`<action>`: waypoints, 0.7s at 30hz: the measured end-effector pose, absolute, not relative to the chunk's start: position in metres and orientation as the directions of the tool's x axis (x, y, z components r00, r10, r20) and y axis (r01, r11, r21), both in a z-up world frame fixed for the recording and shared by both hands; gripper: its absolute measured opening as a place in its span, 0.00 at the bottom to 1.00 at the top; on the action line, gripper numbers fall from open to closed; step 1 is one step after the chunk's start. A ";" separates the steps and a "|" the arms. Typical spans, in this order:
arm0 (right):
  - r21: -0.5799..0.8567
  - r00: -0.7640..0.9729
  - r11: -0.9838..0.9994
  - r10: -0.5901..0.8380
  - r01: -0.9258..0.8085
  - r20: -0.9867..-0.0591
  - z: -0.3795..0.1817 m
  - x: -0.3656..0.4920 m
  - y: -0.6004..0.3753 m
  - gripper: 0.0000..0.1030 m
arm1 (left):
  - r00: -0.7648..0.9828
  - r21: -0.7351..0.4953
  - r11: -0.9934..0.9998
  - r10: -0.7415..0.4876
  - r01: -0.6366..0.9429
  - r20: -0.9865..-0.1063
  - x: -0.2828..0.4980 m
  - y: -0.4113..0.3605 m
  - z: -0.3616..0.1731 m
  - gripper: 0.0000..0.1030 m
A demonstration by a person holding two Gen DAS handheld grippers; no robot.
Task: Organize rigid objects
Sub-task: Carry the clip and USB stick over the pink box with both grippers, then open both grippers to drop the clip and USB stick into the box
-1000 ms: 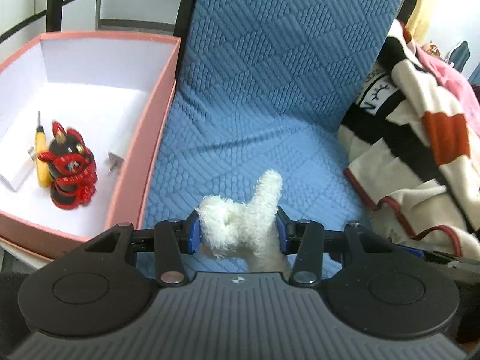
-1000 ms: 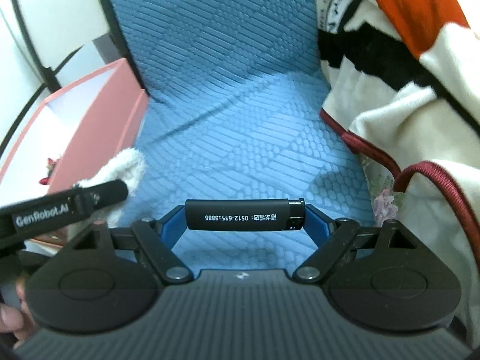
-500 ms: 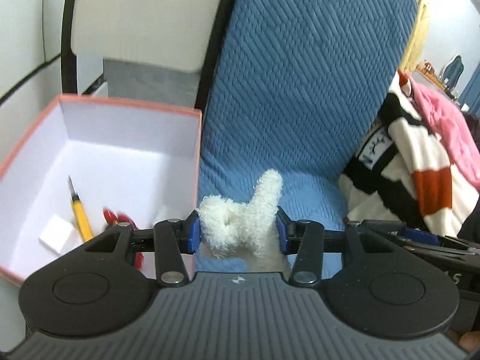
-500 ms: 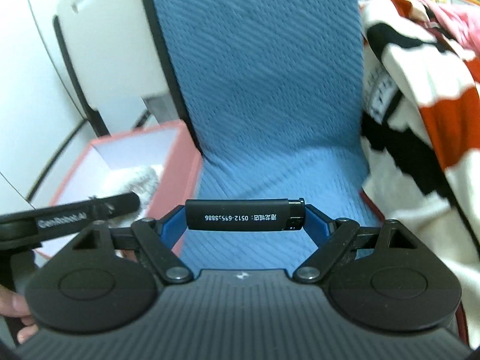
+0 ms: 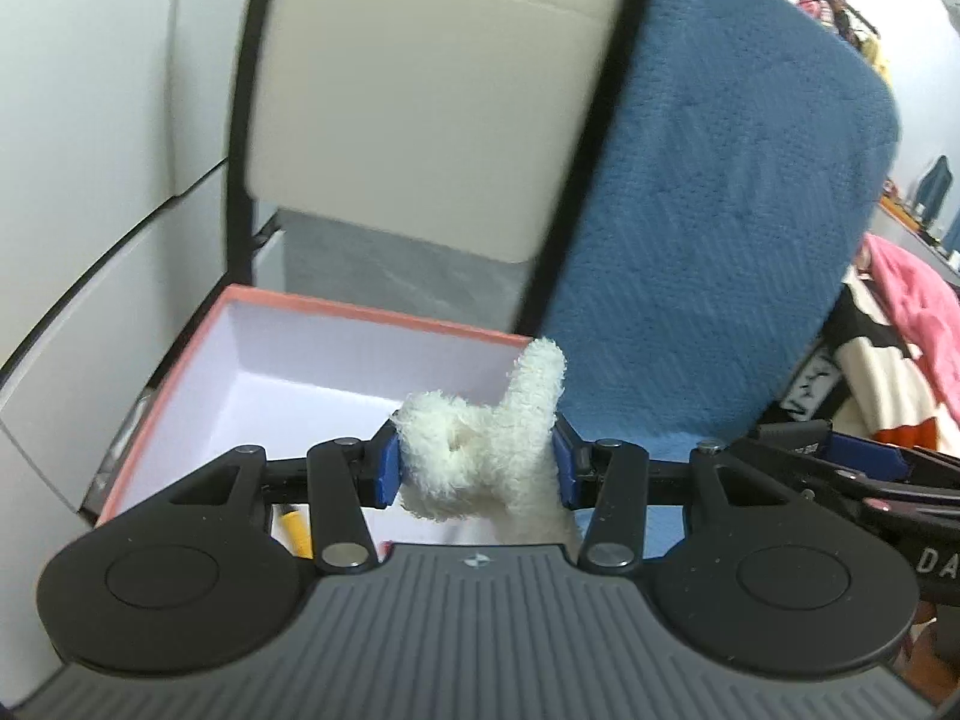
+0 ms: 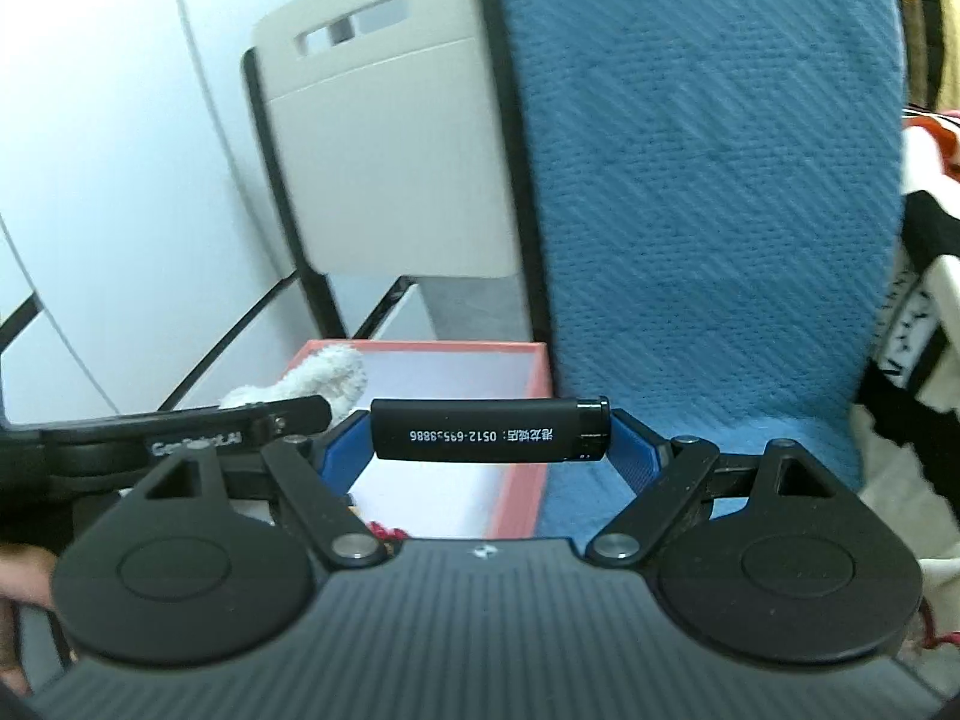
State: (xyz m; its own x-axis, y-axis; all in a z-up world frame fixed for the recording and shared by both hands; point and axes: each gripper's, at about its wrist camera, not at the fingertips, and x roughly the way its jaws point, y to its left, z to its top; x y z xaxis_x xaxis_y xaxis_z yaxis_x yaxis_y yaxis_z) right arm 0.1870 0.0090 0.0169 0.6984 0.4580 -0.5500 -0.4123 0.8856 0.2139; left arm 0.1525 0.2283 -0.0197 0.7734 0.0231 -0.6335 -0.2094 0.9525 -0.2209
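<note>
My left gripper [image 5: 477, 465] is shut on a white fluffy toy [image 5: 486, 444] and holds it above the near right part of the pink box [image 5: 360, 309], which has a white inside. My right gripper [image 6: 489, 447] is shut on a black lighter [image 6: 489, 429] with white print, held crosswise over the box's right wall [image 6: 528, 420]. The toy [image 6: 318, 378] and the left gripper's arm show at the left of the right wrist view. A yellow tool [image 5: 294, 525] and a bit of a red figure [image 6: 384, 531] lie in the box, mostly hidden.
A blue quilted chair back [image 5: 720, 240] stands right of the box. A grey-white chair [image 5: 420, 120] stands behind the box. A striped blanket and pink cloth [image 5: 888, 348] lie at the far right. White cabinet panels [image 6: 120, 180] are on the left.
Both grippers have risen and moved left, from over the blue seat to over the pink box, each still holding its object. The views now tilt up toward the chair backs.
</note>
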 end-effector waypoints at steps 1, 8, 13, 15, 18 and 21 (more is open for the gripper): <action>0.215 0.689 0.882 0.464 -0.420 -0.556 0.013 0.187 0.015 0.83 | 0.767 -0.219 0.950 0.031 -0.221 -0.641 0.150 0.236 -0.025 0.51; 0.209 0.595 0.857 0.483 -0.470 -0.642 -0.031 0.186 0.057 0.83 | 0.707 -0.211 0.933 0.061 -0.291 -0.704 0.138 0.273 -0.067 0.51; 0.202 0.520 0.846 0.472 -0.493 -0.712 -0.066 0.187 0.081 0.83 | 0.654 -0.203 0.921 0.069 -0.331 -0.754 0.127 0.292 -0.097 0.51; 0.197 0.500 0.845 0.464 -0.497 -0.731 -0.079 0.186 0.085 0.83 | 0.635 -0.197 0.919 0.072 -0.343 -0.769 0.123 0.298 -0.107 0.51; 0.198 0.476 0.844 0.457 -0.499 -0.751 -0.093 0.182 0.090 0.83 | 0.611 -0.201 0.909 0.071 -0.365 -0.788 0.120 0.304 -0.120 0.51; 0.186 0.469 0.846 0.444 -0.499 -0.763 -0.100 0.181 0.093 0.83 | 0.597 -0.192 0.908 0.076 -0.373 -0.799 0.121 0.301 -0.129 0.51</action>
